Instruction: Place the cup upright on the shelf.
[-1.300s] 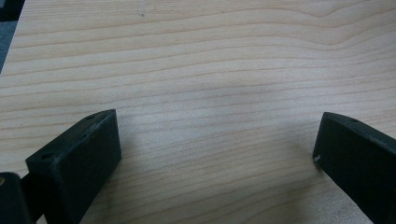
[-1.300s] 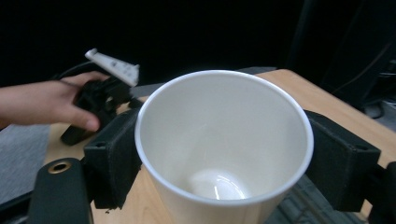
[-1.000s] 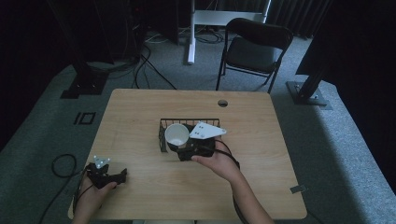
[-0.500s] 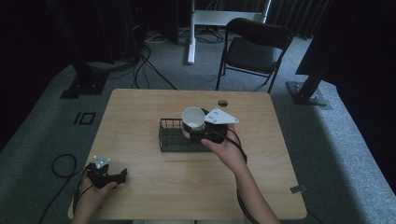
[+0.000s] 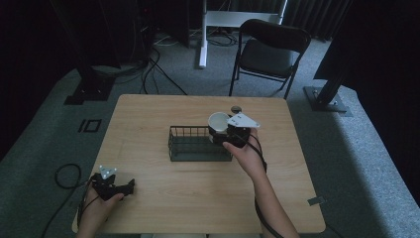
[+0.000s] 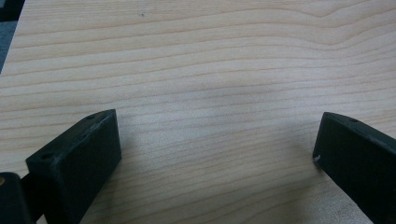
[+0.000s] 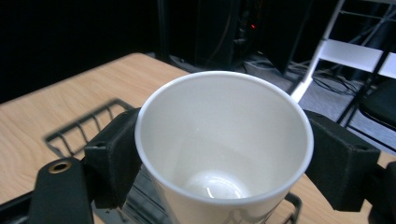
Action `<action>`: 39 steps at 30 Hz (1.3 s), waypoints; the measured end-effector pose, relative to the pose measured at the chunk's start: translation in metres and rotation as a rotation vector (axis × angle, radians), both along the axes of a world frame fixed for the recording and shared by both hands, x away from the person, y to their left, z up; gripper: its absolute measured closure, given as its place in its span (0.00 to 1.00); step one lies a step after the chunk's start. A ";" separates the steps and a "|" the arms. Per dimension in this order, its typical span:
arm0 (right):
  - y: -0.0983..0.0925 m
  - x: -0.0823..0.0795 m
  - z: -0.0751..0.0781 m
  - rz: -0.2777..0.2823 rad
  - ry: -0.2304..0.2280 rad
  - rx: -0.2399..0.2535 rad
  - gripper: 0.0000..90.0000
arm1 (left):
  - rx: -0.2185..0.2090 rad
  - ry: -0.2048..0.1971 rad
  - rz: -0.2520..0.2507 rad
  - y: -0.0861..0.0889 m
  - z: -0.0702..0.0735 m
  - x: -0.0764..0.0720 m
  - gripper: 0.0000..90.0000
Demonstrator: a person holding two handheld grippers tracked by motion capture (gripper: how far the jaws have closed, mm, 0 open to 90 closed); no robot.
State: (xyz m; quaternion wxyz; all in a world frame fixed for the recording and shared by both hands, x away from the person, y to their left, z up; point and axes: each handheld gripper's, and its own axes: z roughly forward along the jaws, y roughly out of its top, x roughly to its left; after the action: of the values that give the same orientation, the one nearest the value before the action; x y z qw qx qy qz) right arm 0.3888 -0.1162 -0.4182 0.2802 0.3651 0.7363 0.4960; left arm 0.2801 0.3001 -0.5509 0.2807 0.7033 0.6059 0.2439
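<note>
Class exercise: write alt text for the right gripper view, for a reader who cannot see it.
An empty white paper cup, upright and seen from above, is clamped between the two black jaws of the right tongs. Below it are a black wire basket and a light wooden table.

One wooden table fills the middle of the high view. One black wire basket sits at its centre, and one white paper cup is just right of centre. There are two grippers: one at lower left and one at centre. One folding chair stands at upper right.
</note>
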 end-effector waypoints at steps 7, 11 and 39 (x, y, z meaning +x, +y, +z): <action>-0.003 0.006 -0.016 -0.027 0.031 -0.012 0.21 | 0.001 0.001 -0.001 0.000 0.000 0.000 0.01; -0.003 0.009 -0.024 -0.042 0.049 -0.019 0.21 | 0.000 0.001 -0.001 0.000 0.000 0.000 0.01; -0.008 0.008 -0.038 -0.056 0.073 0.034 0.13 | 0.000 0.001 -0.001 0.000 0.000 0.000 0.01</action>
State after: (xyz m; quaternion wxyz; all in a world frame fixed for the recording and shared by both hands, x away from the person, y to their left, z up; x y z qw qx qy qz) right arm 0.3966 -0.1240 -0.4559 0.2605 0.4080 0.7270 0.4870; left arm 0.2800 0.3002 -0.5509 0.2805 0.7037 0.6057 0.2437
